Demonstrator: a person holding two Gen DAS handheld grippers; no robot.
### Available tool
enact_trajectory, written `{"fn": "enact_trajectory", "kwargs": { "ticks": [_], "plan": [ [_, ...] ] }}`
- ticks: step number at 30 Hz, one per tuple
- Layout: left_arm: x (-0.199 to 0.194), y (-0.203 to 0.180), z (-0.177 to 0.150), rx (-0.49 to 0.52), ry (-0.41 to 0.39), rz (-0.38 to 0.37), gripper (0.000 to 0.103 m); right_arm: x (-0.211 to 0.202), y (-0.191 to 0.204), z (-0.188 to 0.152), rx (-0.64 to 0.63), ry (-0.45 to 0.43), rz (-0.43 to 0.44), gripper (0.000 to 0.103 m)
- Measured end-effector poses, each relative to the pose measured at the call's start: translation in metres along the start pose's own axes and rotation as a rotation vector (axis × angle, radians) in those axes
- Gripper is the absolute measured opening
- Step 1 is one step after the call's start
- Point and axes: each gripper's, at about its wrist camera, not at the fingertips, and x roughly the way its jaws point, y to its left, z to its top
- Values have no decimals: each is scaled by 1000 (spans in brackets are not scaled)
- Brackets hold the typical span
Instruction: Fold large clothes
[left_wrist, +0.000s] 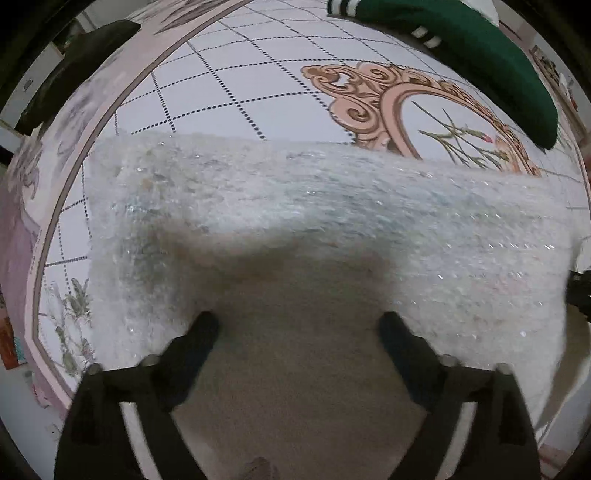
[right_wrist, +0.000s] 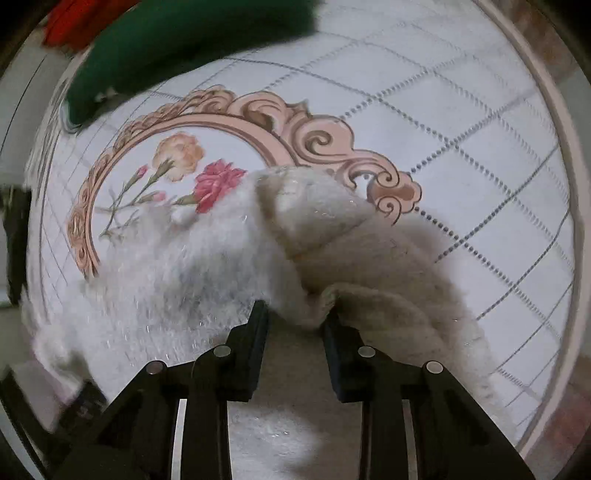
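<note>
A fluffy white sparkly garment (left_wrist: 314, 206) lies spread on a patterned white surface (left_wrist: 229, 85). My left gripper (left_wrist: 297, 325) hovers over its near part with both fingers wide apart and nothing between them. In the right wrist view the same garment (right_wrist: 177, 266) is bunched, with a folded ridge (right_wrist: 325, 221) rising in front. My right gripper (right_wrist: 295, 314) has its fingers partly closed with a fold of the garment's edge between the tips. The view is blurred by motion.
A dark green garment with white striped cuffs (left_wrist: 472, 55) lies at the far right of the surface and shows in the right wrist view (right_wrist: 177, 48) at the top left. A pink ornate frame with flowers (right_wrist: 177, 155) is printed on the surface. A dark object (left_wrist: 74, 66) sits beyond the left edge.
</note>
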Motion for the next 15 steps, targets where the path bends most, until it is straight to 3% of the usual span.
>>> {"fn": "enact_trajectory", "kwargs": {
  "ticks": [2, 4, 6, 11, 15],
  "plan": [
    [4, 4, 1, -10, -11, -14, 103, -22, -5, -1, 1, -6, 38, 32],
    [6, 6, 2, -18, -22, -31, 103, -50, -14, -8, 4, -55, 66, 42],
    [7, 7, 3, -19, -35, -38, 103, -73, -22, -14, -8, -119, 25, 67],
    [13, 4, 8, -38, -35, -28, 103, -67, -22, -4, -80, -133, 113, 71],
    [15, 3, 18, -54, -23, -17, 103, -31, -1, 15, -163, -98, 172, 75]
  ]
}}
